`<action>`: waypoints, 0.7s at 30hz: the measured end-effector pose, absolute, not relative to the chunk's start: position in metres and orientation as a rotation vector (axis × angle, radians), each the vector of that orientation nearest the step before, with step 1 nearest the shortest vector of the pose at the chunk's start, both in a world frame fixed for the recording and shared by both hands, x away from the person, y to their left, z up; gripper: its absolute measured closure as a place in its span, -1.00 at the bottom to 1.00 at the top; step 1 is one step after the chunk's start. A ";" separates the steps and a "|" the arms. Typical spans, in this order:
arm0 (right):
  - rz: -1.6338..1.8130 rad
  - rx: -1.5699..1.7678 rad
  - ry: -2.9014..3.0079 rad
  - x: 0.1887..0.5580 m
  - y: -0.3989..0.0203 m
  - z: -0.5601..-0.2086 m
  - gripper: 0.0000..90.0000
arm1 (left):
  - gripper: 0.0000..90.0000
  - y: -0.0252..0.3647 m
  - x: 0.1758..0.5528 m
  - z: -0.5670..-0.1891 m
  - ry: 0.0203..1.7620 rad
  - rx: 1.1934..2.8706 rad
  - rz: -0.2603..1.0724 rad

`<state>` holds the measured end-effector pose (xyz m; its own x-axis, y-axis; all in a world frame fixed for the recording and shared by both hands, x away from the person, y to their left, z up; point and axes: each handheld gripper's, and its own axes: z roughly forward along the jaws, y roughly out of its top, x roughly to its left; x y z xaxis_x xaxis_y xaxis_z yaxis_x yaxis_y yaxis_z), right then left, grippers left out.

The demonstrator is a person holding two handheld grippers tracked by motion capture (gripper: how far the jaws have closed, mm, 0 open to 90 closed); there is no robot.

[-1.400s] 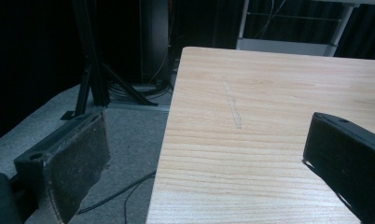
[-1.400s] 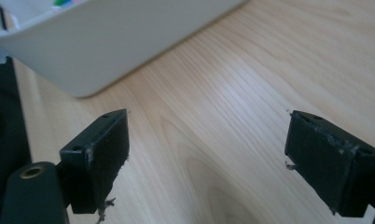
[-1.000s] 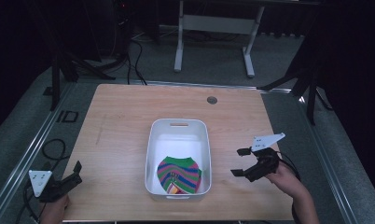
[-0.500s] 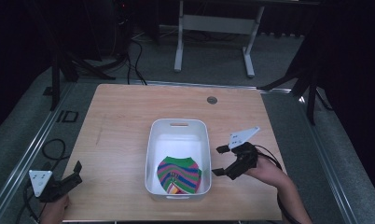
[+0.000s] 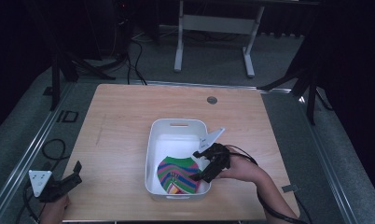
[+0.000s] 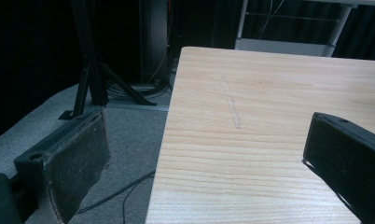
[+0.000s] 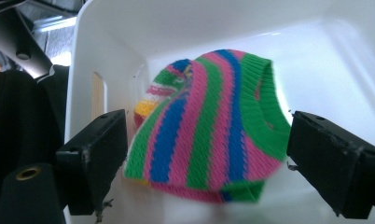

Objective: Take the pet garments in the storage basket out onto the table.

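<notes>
My right tongs [image 5: 200, 165] hang over the right rim of the white tub [image 5: 154, 154] at the middle of the wooden bench [image 5: 125, 121], tips dipped inside and aimed at the striped knit piece [image 5: 176, 175] lying in the tub's near end. In the right gripper view the two black jaws stand wide apart with the knit piece [image 7: 209, 126] between them and a little beyond, and I cannot tell whether either pad touches it. It is banded in green, pink and blue, with a green ribbed edge and a patch of yellow and white at one side, and it rests on the tub floor close to the near wall. A slot handle is cut into the tub wall [image 7: 98, 95] at the left of that view; in the high view a matching slot sits in the far wall. My right hand [image 5: 239, 170] grips the tool from the bench's near right side, a cable trailing back along my forearm and the grey plate tilted up above the tub rim.

My left tongs [image 5: 76, 170] sit at the bench's near left corner, well apart from the tub. Their jaws are spread wide with nothing between them; in the left gripper view one pad [image 6: 69, 163] hangs off the bench edge over grey carpet, the other over bare wood. A small round grommet [image 5: 212, 100] is set near the bench's far edge.
</notes>
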<state>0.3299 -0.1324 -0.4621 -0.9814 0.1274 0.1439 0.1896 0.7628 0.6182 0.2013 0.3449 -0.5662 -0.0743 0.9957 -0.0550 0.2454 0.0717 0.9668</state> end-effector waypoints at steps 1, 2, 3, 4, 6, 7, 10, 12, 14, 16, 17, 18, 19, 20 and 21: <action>-1.006 -0.247 -2.862 0.330 -0.128 -0.463 -0.73 | -0.98 0.345 0.201 -0.566 1.473 1.309 1.081; -0.993 -0.239 -2.858 0.330 -0.123 -0.464 -0.73 | -0.98 0.345 0.201 -0.566 1.472 1.310 1.082; -0.981 -0.230 -2.857 0.330 -0.119 -0.466 -0.73 | -0.98 0.345 0.201 -0.566 1.471 1.310 1.081; -0.967 -0.223 -2.858 0.330 -0.114 -0.467 -0.73 | -0.98 0.345 0.201 -0.566 1.471 1.310 1.081; -0.938 -0.215 -2.857 0.330 -0.106 -0.470 -0.73 | -0.98 0.345 0.201 -0.566 1.470 1.310 1.081; -0.928 -0.206 -2.860 0.330 -0.102 -0.471 -0.73 | -0.98 0.345 0.201 -0.566 1.470 1.309 1.080; -0.896 -0.202 -2.860 0.330 -0.092 -0.475 -0.73 | -0.98 0.345 0.201 -0.566 1.469 1.310 1.080; -0.866 -0.200 -2.868 0.329 -0.085 -0.477 -0.73 | -0.98 0.345 0.201 -0.566 1.469 1.311 1.080; -0.838 -0.186 -2.884 0.329 -0.080 -0.479 -0.72 | -0.98 0.345 0.201 -0.566 1.469 1.311 1.080; -0.799 -0.193 -2.892 0.329 -0.075 -0.482 -0.71 | -0.98 0.345 0.201 -0.566 1.468 1.310 1.080; -0.776 -0.192 -2.906 0.329 -0.072 -0.483 -0.71 | -0.98 0.345 0.201 -0.566 1.469 1.311 1.080; -0.748 -0.195 -2.920 0.329 -0.069 -0.484 -0.70 | -0.98 0.345 0.201 -0.566 1.470 1.310 1.078; -0.718 -0.199 -2.929 0.328 -0.067 -0.485 -0.70 | -0.98 0.345 0.201 -0.566 1.468 1.311 1.080; -0.699 -0.194 -2.935 0.328 -0.066 -0.486 -0.70 | -0.98 0.345 0.201 -0.566 1.469 1.311 1.080; -0.685 -0.191 -2.939 0.328 -0.064 -0.486 -0.70 | -0.98 0.345 0.201 -0.566 1.468 1.311 1.079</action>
<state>0.3281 -0.0645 -0.4861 -0.9851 0.0961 0.1424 0.1492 0.8896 0.4316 0.2013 0.3453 -0.5662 -0.0703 0.9960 -0.0548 0.2449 0.0705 0.9670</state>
